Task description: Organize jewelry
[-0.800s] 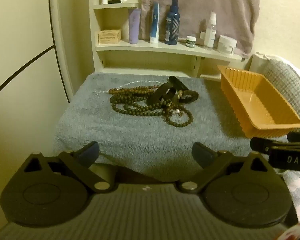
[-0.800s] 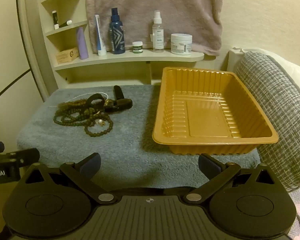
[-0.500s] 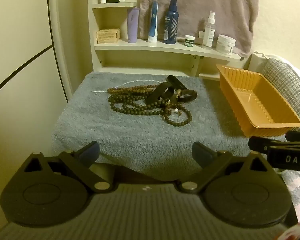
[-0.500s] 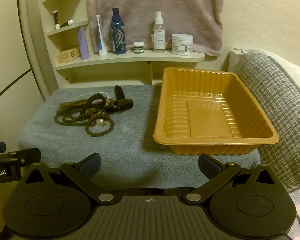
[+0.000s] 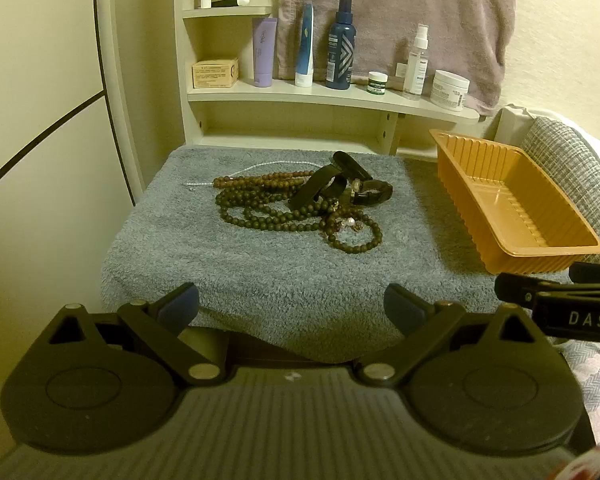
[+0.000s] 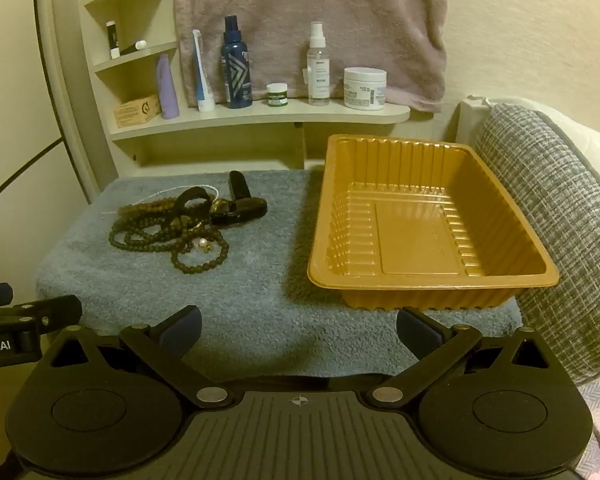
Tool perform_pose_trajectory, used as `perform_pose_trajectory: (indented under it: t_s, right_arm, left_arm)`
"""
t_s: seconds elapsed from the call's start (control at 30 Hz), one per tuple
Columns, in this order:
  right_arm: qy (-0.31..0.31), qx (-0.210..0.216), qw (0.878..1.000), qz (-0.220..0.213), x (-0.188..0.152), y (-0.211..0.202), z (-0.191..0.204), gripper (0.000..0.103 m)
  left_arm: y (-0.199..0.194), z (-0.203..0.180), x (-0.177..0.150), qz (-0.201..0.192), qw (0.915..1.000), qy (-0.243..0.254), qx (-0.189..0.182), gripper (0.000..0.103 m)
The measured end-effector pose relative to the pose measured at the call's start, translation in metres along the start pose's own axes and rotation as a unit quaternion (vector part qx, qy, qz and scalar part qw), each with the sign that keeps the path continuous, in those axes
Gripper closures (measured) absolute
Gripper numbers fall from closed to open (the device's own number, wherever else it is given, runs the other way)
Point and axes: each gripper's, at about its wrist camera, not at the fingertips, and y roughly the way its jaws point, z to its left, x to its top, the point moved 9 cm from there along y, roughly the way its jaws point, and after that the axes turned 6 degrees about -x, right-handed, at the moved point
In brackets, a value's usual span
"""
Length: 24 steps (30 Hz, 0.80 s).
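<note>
Left hand-held gripper (image 5: 292, 306) spread, empty | bead-necklace pile (image 5: 296, 208) dead ahead, far | right hand-held gripper (image 6: 298, 326) spread, faces orange tray (image 6: 432, 284) | left nearer

Bare towel (image 6: 260, 280) ahead (tray (image 6: 432, 284) blocks right).

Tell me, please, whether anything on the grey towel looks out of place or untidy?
Yes: the bead necklaces, a thin pale chain and a black-strapped watch lie tangled in one heap on the grey towel, while the orange tray beside them holds nothing.
</note>
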Motion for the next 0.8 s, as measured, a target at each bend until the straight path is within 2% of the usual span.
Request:
perform_pose_trajectory:
  t_s: [0.8]
  right_arm:
    - [0.000,0.000,1.000,0.000,0.0001,0.0000,0.0000,0.000]
  left_arm:
    - [-0.0002,0.0002,0.0002,0.000,1.0000,0.000,-0.001,0.005]
